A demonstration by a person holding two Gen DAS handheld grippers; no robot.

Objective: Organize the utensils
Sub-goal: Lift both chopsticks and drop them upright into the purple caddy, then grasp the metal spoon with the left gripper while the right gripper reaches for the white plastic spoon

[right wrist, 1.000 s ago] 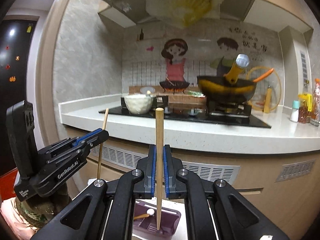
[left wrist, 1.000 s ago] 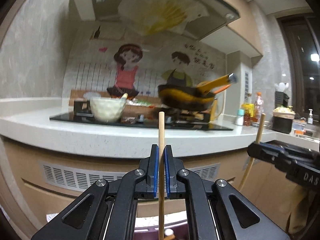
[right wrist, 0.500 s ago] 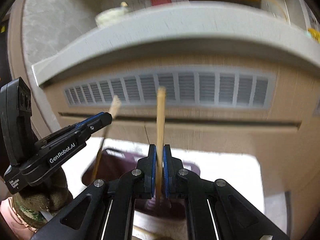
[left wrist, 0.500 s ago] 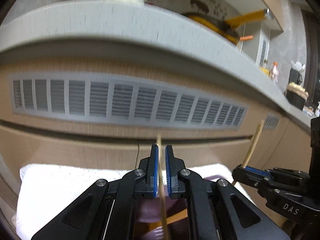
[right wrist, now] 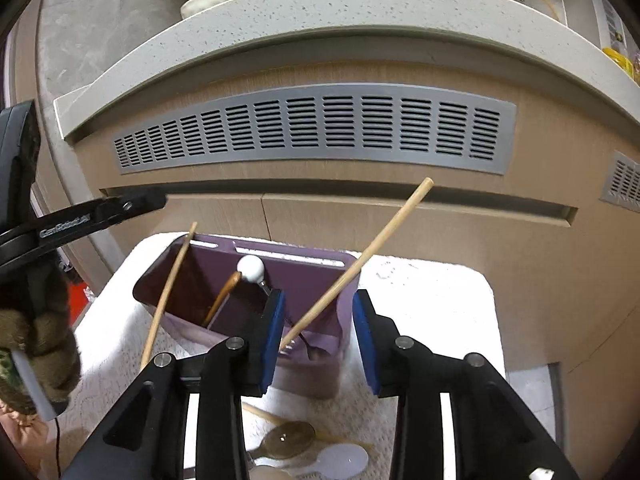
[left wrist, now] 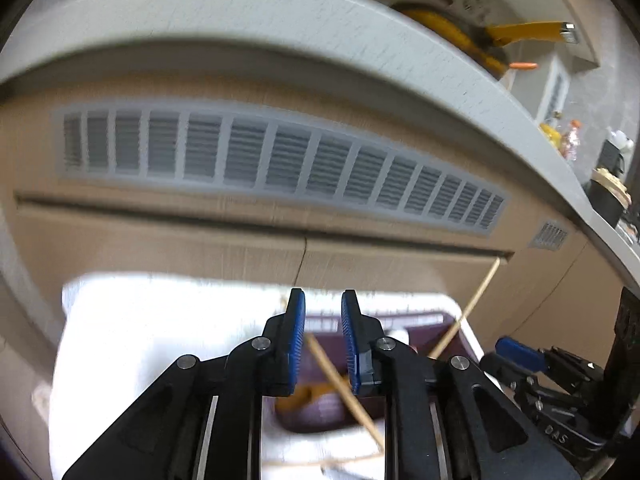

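Note:
A purple utensil holder (right wrist: 304, 272) stands on a white cloth (right wrist: 432, 304); it also shows blurred in the left wrist view (left wrist: 320, 408). Two wooden chopsticks lean in it: one at its left (right wrist: 168, 300), one at its right (right wrist: 360, 260). In the left wrist view they appear as one stick between the fingers (left wrist: 340, 384) and another to the right (left wrist: 468, 312). My right gripper (right wrist: 318, 336) is open just in front of the holder. My left gripper (left wrist: 323, 340) is open above it and appears at the left in the right wrist view (right wrist: 100, 216). A white-ended utensil (right wrist: 251, 269) and a brown-handled one (right wrist: 224, 296) stand inside.
Spoons (right wrist: 320, 452) lie on the cloth in front of the holder. Behind is a wood cabinet front with a grey vent grille (right wrist: 320, 128) under a pale counter edge (right wrist: 320, 4). A pan with a yellow handle (left wrist: 528, 32) sits on the counter.
Both grippers tilted down from the counter to the holder and opened. The chopstick each one held now leans in the holder, free of the fingers.

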